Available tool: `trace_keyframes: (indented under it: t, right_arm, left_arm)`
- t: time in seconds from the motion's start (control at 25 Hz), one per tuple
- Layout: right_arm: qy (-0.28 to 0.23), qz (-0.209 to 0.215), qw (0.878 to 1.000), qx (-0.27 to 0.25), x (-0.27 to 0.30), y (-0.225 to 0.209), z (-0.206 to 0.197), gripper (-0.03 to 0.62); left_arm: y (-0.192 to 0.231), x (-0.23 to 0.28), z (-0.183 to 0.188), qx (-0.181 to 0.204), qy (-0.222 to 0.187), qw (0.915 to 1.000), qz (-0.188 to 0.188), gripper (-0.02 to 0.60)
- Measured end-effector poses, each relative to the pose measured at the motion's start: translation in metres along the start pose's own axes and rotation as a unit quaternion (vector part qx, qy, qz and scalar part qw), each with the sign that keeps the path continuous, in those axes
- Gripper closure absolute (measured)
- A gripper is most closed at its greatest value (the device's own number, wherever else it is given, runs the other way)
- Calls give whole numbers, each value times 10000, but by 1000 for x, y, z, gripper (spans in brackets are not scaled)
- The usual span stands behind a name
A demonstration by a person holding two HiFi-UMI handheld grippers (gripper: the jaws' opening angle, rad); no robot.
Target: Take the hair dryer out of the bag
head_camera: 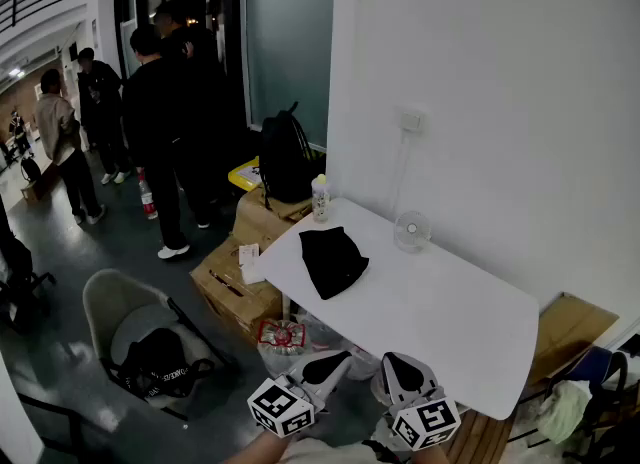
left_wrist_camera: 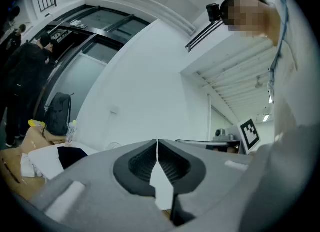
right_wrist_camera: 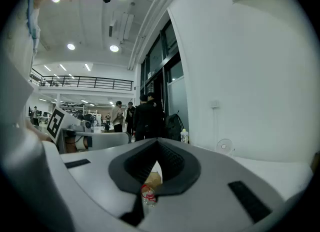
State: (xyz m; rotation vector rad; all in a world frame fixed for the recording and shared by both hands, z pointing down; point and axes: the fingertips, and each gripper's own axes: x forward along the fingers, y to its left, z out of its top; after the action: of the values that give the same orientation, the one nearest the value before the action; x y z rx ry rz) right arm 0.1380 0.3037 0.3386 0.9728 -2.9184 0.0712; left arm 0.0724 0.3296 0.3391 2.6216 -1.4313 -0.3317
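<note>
My left gripper (head_camera: 343,359) and my right gripper (head_camera: 391,361) hang side by side, just apart from each other, short of the near edge of the white table (head_camera: 430,312), tips aimed across it. Both pairs of jaws are pressed together with nothing pinched between them. The black bag (head_camera: 333,260) lies flat on the left part of the table, well apart from both grippers and farther out than they reach. The hair dryer itself does not show in any view. A bottle (head_camera: 320,198) stands at the table's far corner, and a small fan (head_camera: 411,231) sits to the right of the bag, near the wall. A black backpack (head_camera: 287,160) stands past the far end by cardboard boxes (head_camera: 235,287), and people (head_camera: 160,112) stand farther off to the left.
</note>
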Motion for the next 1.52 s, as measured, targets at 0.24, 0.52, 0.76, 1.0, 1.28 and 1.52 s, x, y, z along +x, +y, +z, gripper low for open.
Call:
trace_keyframes:
  t: [0.24,0.52,0.76,1.0,1.28,1.52]
  right_arm:
    - [33,-31,10000,23,14,4,-1,580]
    - [-182,109,9995,250,35,23,6,579]
    - [-231,148,9993,239,55,40,7,576]
    - [-130,258,9993,255,84,37,2,576]
    - [-47,464,9987,187,135,14,-9,574]
    - [81,583,9981,197,187,-31,-15,568]
  left_arm:
    - [15,-5,1,2,67,10000,31,569]
    - [43,-26,9,37,40,9999,110,569]
    - [72,-45,14,5,20,9997,246,569]
    - [100,-45,13,-71,8,9993,359,569]
    - [140,-19,5,-43,133,9989,445,569]
    - [178,29,-5,-130,337,9985,420,569]
